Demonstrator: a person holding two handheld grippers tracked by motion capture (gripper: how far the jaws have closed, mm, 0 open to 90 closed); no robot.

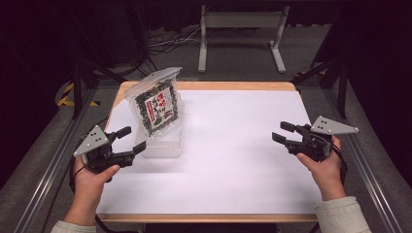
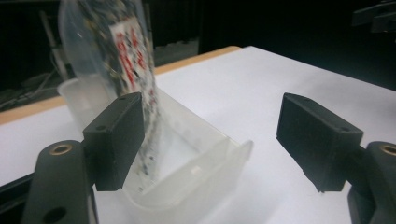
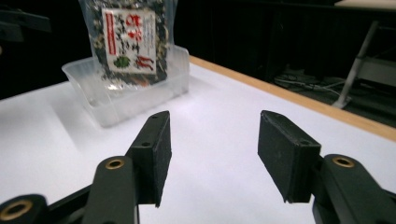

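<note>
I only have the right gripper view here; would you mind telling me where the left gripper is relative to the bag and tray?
Observer: In the high view the left gripper sits just left of the tray, jaws open, touching nothing.
Operator: Thank you. Is the bag leaning on anything I can't see?
Observer: The bag stands in the tray at its left end; most of the tray's floor on the other side is bare in the left gripper view.
Operator: And how far along the table am I?
Observer: The right gripper hovers open near the table's right edge, well apart from the tray.
</note>
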